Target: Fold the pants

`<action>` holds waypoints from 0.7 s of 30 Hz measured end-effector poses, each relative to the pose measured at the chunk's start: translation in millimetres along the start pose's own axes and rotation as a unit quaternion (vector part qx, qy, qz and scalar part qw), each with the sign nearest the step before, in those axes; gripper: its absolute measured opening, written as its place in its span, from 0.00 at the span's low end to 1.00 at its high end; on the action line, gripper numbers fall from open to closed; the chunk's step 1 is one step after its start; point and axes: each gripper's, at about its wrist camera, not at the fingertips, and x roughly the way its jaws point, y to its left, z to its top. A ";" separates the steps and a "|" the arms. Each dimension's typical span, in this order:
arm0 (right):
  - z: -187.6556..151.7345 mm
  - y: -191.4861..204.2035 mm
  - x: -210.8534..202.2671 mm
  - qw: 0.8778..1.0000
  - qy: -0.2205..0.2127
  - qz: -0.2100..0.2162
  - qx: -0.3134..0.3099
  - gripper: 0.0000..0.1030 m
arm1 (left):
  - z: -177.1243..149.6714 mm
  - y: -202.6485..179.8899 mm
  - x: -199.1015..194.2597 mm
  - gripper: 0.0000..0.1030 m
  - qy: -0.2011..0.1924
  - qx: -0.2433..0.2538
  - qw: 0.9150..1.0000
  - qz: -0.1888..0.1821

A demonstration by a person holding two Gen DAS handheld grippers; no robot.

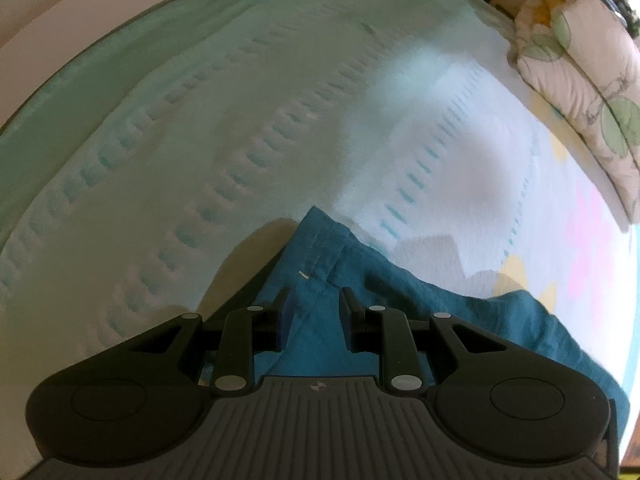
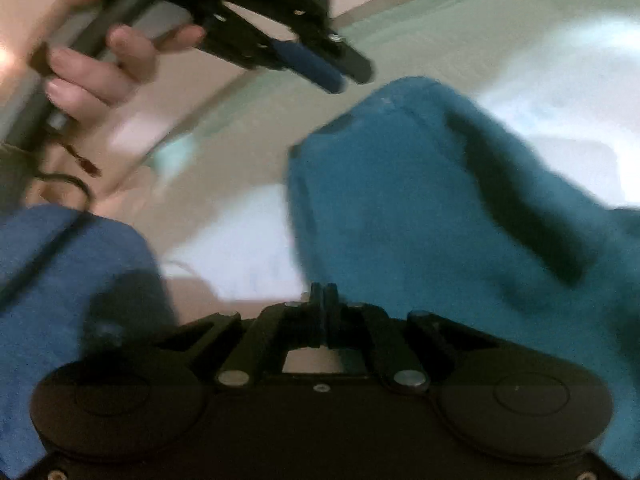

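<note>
We see teal pants (image 1: 360, 292) lying rumpled on a bed (image 1: 240, 140) with a pale quilted cover; a floral pillow (image 1: 580, 92) sits at the far edge. Left hand-held gripper (image 1: 314, 300) hangs over a hemmed corner of the pants, jaws partly apart with cloth under them; we cannot tell if the pads actually pinch it. Right hand-held gripper (image 2: 325, 292) has its jaws fully together at the near edge of the pants, nothing visibly between them. In the right wrist view the hand (image 2: 100, 64) carrying the left tool is above the cloth. We judge folding barely begun: no neat fold visible, legs still bunched, all folds left.
</note>
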 end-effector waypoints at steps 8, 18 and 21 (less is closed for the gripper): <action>-6.6 7.0 1.3 0.997 0.005 -0.052 -0.050 0.23 | 1.2 -4.6 9.4 0.23 0.011 0.006 1.000 -0.005; -11.5 28.7 -10.3 0.979 -0.038 -0.142 -0.141 0.47 | 4.3 10.4 2.9 0.23 0.012 -0.005 1.000 0.006; -11.5 21.0 -9.5 0.984 -0.025 -0.122 -0.130 0.47 | 4.0 8.4 2.9 0.23 0.012 0.000 1.000 0.005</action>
